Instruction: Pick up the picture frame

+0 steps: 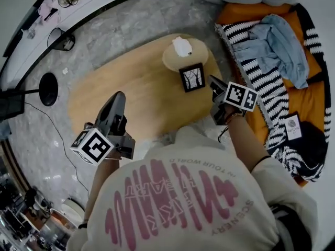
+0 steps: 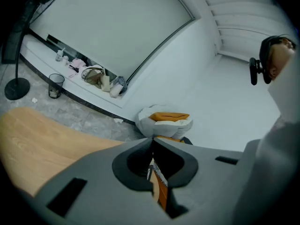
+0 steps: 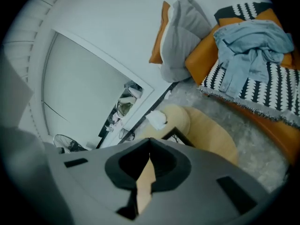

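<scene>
Right gripper (image 1: 212,80) and left gripper (image 1: 119,96): fingers closed tight, holding nothing; picture frame (image 1: 192,77) stands untouched on the bench (image 1: 141,109), just ahead of the right fingers and well apart from the left; the whole pickup is not yet done.

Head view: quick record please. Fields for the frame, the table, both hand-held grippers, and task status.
frame: black-framed picture of bare trees, on the table, untouched
table: oval light wood table
neighbour: round wooden holder with white tissue, just beyond the frame
left hand-held gripper: jaws together, empty, over the table's near left part
right hand-held gripper: jaws together, empty, just right of the frame, appears apart from it
status: frame not yet picked up
</scene>
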`<action>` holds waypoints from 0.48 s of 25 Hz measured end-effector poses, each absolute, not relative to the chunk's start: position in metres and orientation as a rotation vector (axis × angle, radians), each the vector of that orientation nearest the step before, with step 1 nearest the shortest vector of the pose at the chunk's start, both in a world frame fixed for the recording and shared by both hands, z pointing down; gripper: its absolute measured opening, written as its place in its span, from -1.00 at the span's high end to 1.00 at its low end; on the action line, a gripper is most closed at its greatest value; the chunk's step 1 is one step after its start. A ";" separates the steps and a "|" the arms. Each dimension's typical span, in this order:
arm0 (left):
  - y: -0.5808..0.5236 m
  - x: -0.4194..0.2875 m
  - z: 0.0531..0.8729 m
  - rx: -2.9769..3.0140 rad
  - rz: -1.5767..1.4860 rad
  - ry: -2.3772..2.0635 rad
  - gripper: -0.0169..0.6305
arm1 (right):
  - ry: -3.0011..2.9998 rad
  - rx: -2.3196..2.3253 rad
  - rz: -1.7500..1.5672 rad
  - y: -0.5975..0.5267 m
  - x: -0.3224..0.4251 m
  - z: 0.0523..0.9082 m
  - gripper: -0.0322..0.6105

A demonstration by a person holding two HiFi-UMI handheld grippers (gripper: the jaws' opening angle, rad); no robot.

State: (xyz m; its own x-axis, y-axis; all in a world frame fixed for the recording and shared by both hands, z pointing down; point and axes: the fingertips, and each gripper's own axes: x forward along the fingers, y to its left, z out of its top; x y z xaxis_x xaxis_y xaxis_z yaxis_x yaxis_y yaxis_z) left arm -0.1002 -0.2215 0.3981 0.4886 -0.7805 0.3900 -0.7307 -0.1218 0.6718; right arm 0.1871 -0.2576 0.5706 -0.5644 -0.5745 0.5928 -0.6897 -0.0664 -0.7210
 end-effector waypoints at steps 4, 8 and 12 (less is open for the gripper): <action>-0.220 -0.103 0.421 1.843 -0.016 -1.257 0.94 | -1.989 1.357 1.699 -0.251 0.193 0.624 0.88; -0.208 -0.106 0.448 1.820 0.083 -1.269 0.94 | -1.986 1.191 1.629 -0.246 0.188 0.661 0.46; -0.202 -0.114 0.471 1.749 0.096 -1.301 0.94 | -2.004 1.002 1.443 -0.258 0.186 0.695 -0.06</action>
State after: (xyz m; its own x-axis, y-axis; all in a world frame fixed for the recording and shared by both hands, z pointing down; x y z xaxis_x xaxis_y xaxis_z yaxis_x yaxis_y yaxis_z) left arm -0.1138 -0.2021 0.4706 0.4374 -0.7166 0.5434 -0.7882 -0.0146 0.6152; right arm 0.1860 -0.2577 0.6954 -0.6214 -0.2856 0.7296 -0.7825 0.1791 -0.5964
